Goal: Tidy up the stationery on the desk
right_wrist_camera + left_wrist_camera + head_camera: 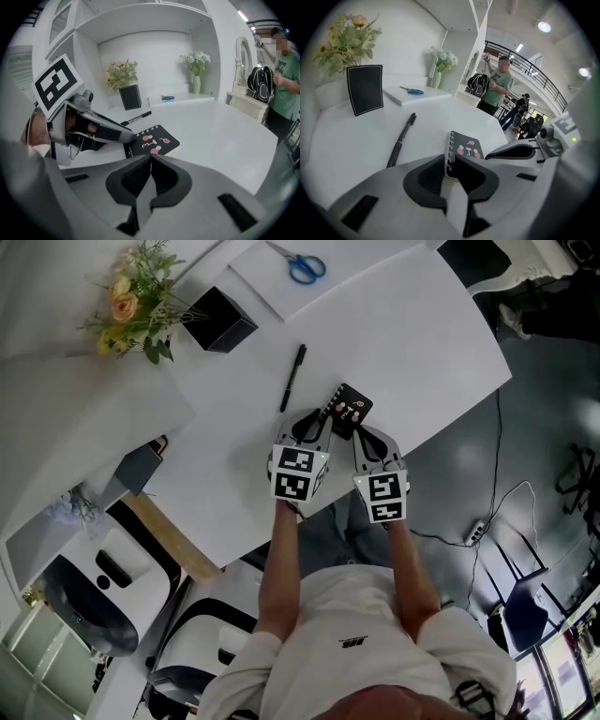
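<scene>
At the far left of the white desk (422,343), a bunch of yellow flowers (131,298). Just beside it, to the right, a black box (218,320).

Further right, a black pen (292,377). Lies slantwise on bare desk, apart from the box and near the spiral side of the notebook (347,412). Behind the pen, at the back of the desk, blue-handled scissors (305,266) on a white slab (272,292).

Next, the left gripper (451,161), held out over the desk's front edge. Points away from the person. Has its jaws drawn close, with only a narrow slot left between them. Pinches the near corner of the notebook's spiral edge in that slot.

Then the notebook itself: small, black-covered, with a pink-and-white cartoon face and a wire spiral down its left side. Lies cover up near the front edge of the desk, just ahead of both grippers, well apart from the scissors and the box.

Just beside it, the right gripper (151,158). Shows both jaws pressed fully together, with nothing between them. Aims at the notebook's near right corner, tips just short of it or on it; hard to tell which.

Farthest right, beyond the desk, a person in a green shirt (285,79).
</scene>
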`<action>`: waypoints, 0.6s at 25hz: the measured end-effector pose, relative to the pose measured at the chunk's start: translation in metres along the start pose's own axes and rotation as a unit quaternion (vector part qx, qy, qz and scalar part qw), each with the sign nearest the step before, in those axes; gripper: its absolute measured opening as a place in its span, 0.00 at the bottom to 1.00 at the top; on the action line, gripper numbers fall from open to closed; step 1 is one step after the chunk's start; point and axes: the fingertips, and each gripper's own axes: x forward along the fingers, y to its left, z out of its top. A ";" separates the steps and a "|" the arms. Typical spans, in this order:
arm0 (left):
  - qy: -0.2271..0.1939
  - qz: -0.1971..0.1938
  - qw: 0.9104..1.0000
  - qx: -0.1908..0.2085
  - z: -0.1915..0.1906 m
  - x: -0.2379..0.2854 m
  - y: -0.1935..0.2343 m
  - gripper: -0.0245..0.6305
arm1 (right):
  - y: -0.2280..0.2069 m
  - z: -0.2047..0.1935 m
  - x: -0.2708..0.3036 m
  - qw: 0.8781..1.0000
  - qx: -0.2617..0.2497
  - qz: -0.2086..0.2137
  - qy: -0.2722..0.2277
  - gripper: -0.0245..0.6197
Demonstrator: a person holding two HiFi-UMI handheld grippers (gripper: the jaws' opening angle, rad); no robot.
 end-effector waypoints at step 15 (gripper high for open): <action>-0.033 0.040 0.996 -0.071 -0.034 -0.066 0.036 0.04 | 0.062 0.005 0.015 0.998 -0.031 0.057 0.011 0.03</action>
